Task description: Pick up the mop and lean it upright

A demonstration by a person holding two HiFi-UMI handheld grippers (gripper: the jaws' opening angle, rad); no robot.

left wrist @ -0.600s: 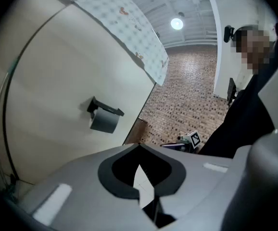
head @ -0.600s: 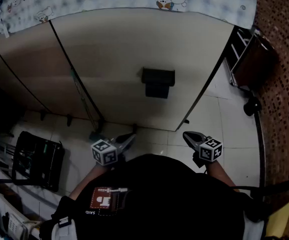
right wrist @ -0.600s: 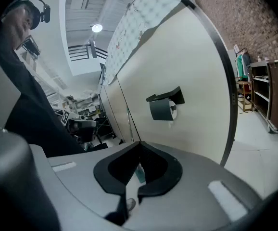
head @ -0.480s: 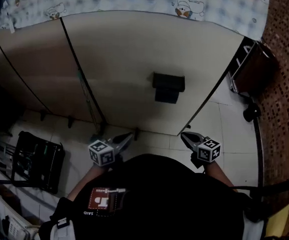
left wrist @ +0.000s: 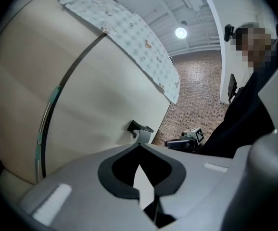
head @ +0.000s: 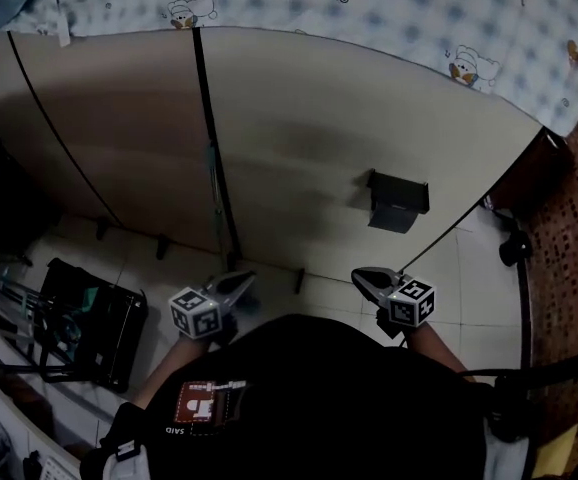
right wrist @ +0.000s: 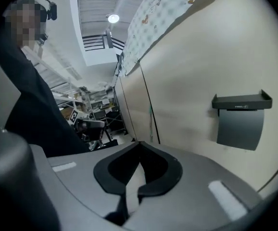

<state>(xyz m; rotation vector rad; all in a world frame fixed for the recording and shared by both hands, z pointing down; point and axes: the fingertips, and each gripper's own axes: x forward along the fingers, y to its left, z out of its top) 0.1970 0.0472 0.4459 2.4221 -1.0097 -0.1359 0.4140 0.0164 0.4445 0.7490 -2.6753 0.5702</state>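
Looking down from the head view, both grippers are held low in front of the body, close to the foot of the beige wall (head: 299, 128). The left gripper (head: 239, 281) is closed right up, jaws pressed together with nothing caught between them, and that's confirmed in its own view (left wrist: 139, 147). Same story for the right gripper (head: 361, 276): jaws together, nothing pinched (right wrist: 139, 144). Neither one is touching anything.

Some bits are hard to make out. The mop head can't be seen; the bottom end of the pole is lost around the tip of the left gripper in the head view. The pole also runs right alongside a dark seam (head: 207, 98) in the wall, so the two are easily mixed up, and its top end can't be picked out. A black crate (head: 94, 318) on the floor at the left is murky and partly cut off.

The mop (head: 215, 173) is stood upright, leaned against the wall by that seam, shown as a thin pole with a greenish section. It's straight ahead of the left gripper and just beyond it, off to the left in that gripper's view (left wrist: 43, 124). From the right gripper it's further off, to its left (right wrist: 151, 114), while a black holder (head: 397, 200) is mounted on the wall ahead of that gripper.
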